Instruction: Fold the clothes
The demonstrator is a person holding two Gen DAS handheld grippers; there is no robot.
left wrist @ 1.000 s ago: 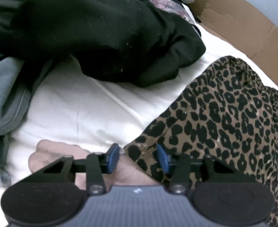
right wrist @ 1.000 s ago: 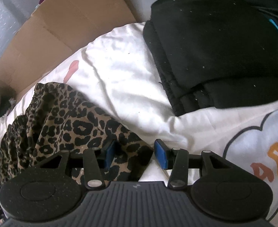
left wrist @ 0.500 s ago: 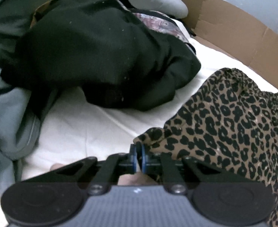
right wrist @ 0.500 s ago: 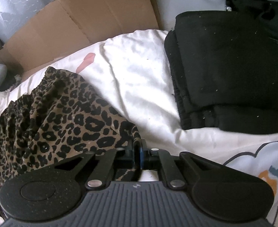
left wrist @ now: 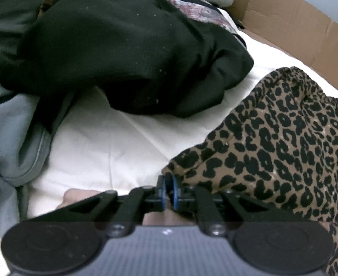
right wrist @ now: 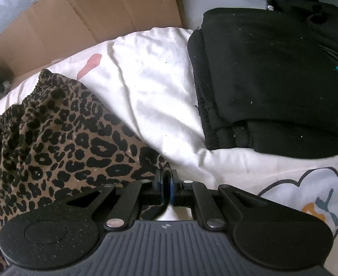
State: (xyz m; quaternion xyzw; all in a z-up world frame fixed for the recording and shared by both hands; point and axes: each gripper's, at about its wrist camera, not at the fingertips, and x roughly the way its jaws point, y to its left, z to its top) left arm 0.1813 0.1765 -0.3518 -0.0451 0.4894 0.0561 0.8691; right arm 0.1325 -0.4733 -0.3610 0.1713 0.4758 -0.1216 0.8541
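Observation:
A leopard-print garment point(left wrist: 283, 142) lies rumpled on a white bedsheet point(left wrist: 113, 142). My left gripper point(left wrist: 168, 191) pinches the garment's near left corner; its jaws are opening slightly, with the cloth still between the blue pads. In the right wrist view the same leopard-print garment point(right wrist: 65, 138) fills the left side. My right gripper point(right wrist: 166, 188) is shut on its near right corner, and a strip of the cloth hangs below the pads. Part of a hand point(left wrist: 77, 195) shows under the left gripper.
A loose black garment point(left wrist: 134, 57) and a grey one point(left wrist: 15, 142) lie to the far left. A folded stack of black clothes point(right wrist: 272, 80) sits at the right. Cardboard point(right wrist: 88, 16) stands along the bed's far edge. A cloud print point(right wrist: 306, 195) marks the sheet point(right wrist: 157, 92).
Both grippers stood open around the garment's corners a second ago and have since closed onto the cloth. Both views have tilted a little; the garment has barely shifted.

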